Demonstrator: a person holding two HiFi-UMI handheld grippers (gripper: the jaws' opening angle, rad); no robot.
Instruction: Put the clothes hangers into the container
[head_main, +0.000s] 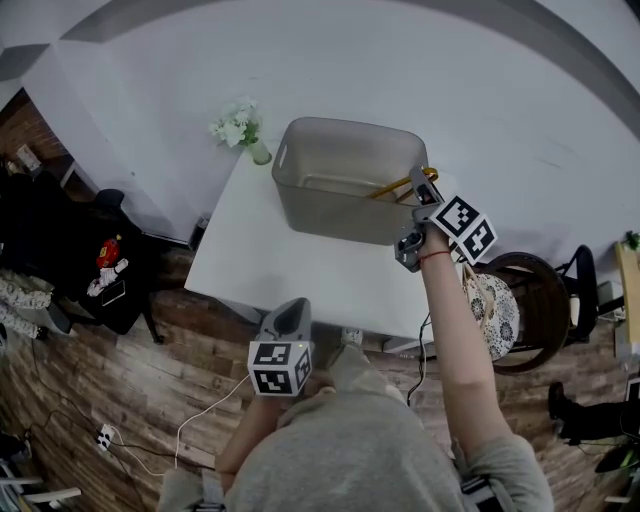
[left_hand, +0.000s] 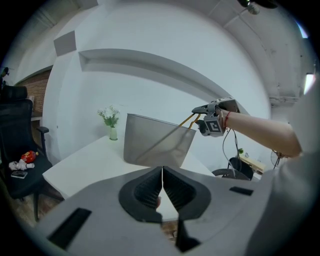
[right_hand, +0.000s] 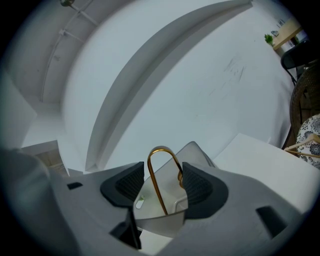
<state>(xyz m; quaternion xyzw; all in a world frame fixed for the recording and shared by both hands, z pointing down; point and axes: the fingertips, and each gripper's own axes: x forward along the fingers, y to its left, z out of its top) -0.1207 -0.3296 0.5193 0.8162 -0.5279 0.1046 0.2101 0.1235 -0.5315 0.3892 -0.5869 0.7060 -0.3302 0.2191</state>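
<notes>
Soft, diffuse light fills all three views, and colours look muted. In the head view the white table (head_main: 300, 260) and wall (head_main: 400, 60) read bright, the container (head_main: 345, 185) a dull translucent grey, and the floor (head_main: 90, 400) toward 8 o'clock sinks dark (shadows stay faint). Both gripper views bow straight lines and vignette to black at the corners. Glare burns between 2 and 3 o'clock in the left one.

Gold wire hanger (head_main: 398, 186) leans slanted inside the grey see-through container (head_main: 330, 215), hook poking over the right rim. Container sits upright on the white table (head_main: 300, 275).
</notes>
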